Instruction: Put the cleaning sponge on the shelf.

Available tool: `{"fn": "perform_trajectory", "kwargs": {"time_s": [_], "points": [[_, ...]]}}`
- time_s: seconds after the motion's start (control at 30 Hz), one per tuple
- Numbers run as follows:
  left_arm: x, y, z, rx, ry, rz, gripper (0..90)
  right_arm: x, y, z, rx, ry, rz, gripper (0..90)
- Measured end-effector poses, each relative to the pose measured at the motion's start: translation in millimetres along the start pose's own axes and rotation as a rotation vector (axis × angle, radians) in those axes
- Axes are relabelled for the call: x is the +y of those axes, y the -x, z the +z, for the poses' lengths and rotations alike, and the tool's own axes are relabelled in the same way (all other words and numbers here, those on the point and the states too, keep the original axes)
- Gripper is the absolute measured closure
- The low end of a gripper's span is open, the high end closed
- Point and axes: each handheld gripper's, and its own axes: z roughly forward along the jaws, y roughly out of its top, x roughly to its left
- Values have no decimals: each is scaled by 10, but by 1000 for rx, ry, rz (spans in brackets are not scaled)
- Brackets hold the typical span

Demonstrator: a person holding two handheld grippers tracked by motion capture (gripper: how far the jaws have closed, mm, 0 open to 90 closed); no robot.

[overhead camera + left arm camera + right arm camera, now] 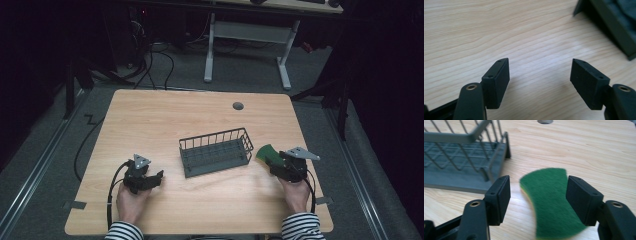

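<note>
A green scouring sponge (266, 151) with a yellow underside sits between the jaws of my right gripper (274, 161) at the table's right. In the right gripper view the sponge (549, 202) is blurred; it lies against the right jaw and stands clear of the left one, so my right gripper (539, 182) is open. A dark grey wire basket (212, 136) stands mid-table, just left of the sponge, and is seen close up as the basket (461, 137). My left gripper (156, 176) rests at the front left, open over bare wood (539, 67).
The wooden table (200, 110) has a round grey cable grommet (238, 106) near its far edge. The basket corner (614, 25) shows at the upper right of the left gripper view. A second desk frame (247, 35) stands on the floor behind.
</note>
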Motion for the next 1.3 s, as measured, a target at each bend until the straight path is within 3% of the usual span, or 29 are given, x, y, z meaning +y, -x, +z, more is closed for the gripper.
{"fn": "perform_trajectory", "kwargs": {"time_s": [0.13, 0.23, 0.3, 0.47, 0.6, 0.77, 1.3], "points": [[-15, -61, 38, 36, -11, -3, 309, -24, 60, 20, -9, -16, 0, 320], [-32, -102, 57, 31, 2, -16, 292, -34, 116, 44, -11, -32, 10, 303], [-80, -115, 56, 32, 37, -18, 292, -34, 128, 55, -9, -39, 12, 296], [-87, -118, 51, 40, 38, -24, 285, 5, 144, 135, -15, -77, -31, 267], [-88, -116, 51, 41, 38, -25, 283, 17, 183, 210, 4, -89, -10, 242], [-88, -116, 51, 41, 38, -26, 283, 89, 168, 276, 16, -116, -40, 235], [-88, -120, 50, 36, 37, -25, 282, 457, 195, 472, 77, -345, -150, 227]]}}
